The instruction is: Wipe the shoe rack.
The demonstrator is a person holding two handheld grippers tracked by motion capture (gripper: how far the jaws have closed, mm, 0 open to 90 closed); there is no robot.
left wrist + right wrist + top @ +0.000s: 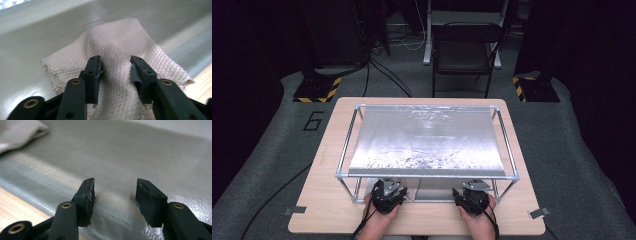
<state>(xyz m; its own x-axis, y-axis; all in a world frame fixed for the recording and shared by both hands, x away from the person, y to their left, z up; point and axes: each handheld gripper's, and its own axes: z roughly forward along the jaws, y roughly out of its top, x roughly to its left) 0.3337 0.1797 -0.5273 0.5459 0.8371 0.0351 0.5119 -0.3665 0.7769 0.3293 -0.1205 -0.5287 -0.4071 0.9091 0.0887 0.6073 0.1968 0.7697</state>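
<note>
The cloth (117, 67) lies on the grey mat under the metal frame, at the near left of the bench, with a raised fold running up between the jaws of the left tool.

High view: the frame (427, 175) stands on the wooden bench (522, 220) and carries a shiny sheet (427, 140) as a roof. Both hands come in under its near bar. The left tool (388, 192) and the right tool (472, 192) sit side by side at the near edge, somewhat apart. A pale patch between them is likely the cloth, though too little of it shows to be sure.

Left gripper view: the left tool (116, 72) straddles the fold at a middling gap. Its pads stand close on either side of the ridge, and I cannot tell whether they already pinch it. The picture is blurred along the mat.

Right gripper view: the right tool (115, 195) is fairly wide and empty, low over the mat (150, 157) near its stitched hem. One corner of the cloth (17, 132) shows far off at the upper left.

Risks, as I judge them: the pinch may catch only the top of the fold, so the cloth slips out on lifting. It may also nip the mat beneath and drag it. With the roof so low, a raised hand could strike the near bar.
</note>
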